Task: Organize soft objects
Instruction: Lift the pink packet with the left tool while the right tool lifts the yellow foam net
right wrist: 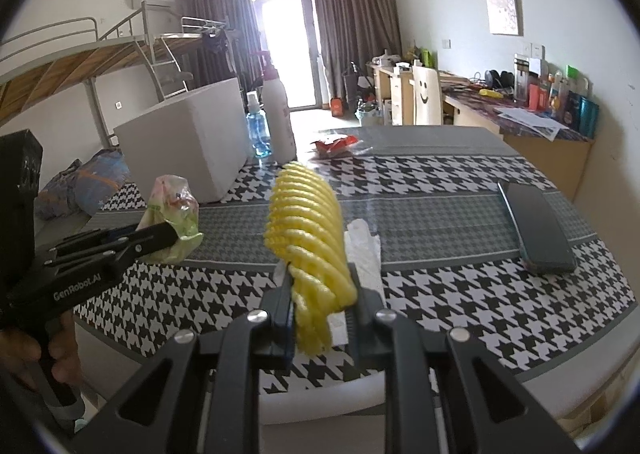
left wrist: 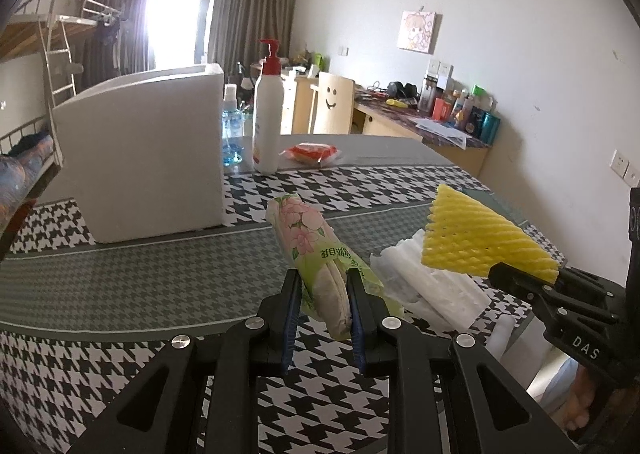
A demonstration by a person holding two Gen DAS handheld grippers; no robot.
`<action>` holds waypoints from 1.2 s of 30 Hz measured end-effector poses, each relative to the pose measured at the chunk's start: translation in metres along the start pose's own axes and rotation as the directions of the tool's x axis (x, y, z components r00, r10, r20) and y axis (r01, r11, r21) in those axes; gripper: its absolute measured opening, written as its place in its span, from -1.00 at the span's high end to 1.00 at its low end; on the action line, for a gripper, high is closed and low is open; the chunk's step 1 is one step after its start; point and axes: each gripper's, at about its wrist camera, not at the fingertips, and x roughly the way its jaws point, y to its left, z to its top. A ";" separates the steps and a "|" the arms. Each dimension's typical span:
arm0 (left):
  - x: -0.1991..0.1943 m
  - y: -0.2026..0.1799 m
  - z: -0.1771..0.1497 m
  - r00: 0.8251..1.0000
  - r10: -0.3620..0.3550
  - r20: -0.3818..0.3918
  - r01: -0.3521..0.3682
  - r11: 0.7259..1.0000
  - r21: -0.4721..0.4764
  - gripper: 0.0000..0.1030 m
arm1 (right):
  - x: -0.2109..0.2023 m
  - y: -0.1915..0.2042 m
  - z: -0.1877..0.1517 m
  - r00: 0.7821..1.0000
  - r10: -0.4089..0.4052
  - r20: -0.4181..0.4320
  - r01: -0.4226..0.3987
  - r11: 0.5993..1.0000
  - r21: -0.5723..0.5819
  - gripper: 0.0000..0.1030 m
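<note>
Both grippers loaded, soft items held above the table near the white box.

Left wrist view: the left gripper (left wrist: 323, 296) is closed to a narrow gap on the floral tissue pack (left wrist: 310, 242), clamped near its lower end; the pack stands up from the jaws, to the right of the white box (left wrist: 144, 154) and above the houndstooth tablecloth (left wrist: 120, 366). The plastic wrap looks slippery and the pack compressible; a mid-body grip is advisable. Right wrist view: the right gripper (right wrist: 320, 294) pinches the yellow foam net (right wrist: 306, 230) at its lower edge, well right of the white box, with white foam sheets (right wrist: 364, 250) lying on the cloth beneath it. The net appears very light and springy; gentle pressure should suffice.
</note>
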 end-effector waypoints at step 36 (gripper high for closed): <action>-0.011 0.019 0.024 0.997 0.043 0.071 -0.045 0.999 0.019 0.54 | 0.012 0.023 0.027 0.999 0.039 0.032 -0.039 0.999 -0.015 0.53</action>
